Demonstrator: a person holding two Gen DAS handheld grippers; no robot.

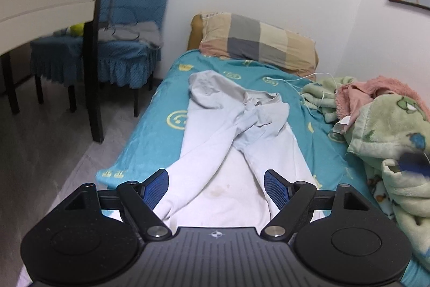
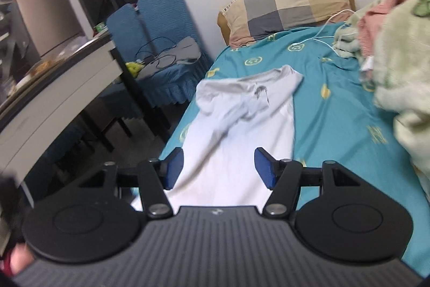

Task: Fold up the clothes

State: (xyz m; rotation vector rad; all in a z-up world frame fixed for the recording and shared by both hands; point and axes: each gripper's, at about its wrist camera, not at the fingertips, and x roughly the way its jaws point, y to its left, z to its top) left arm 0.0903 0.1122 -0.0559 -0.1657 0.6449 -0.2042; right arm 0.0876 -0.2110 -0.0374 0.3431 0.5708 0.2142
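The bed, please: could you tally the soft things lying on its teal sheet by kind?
White shirt: 1
Checked pillow: 1
Green blanket: 1
Pink fleece: 1
Total: 4

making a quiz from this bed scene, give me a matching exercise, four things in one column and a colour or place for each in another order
Things:
1. shirt
2. pillow
3. blanket
4. chair

Descriptions:
A. blue cover, standing on the floor beside the bed
B. checked grey and beige, at the head of the bed
C. pale, spread on the teal sheet with both sleeves folded in
D. green, bunched at the bed's wall side

Pairs: 1-C, 2-B, 3-D, 4-A
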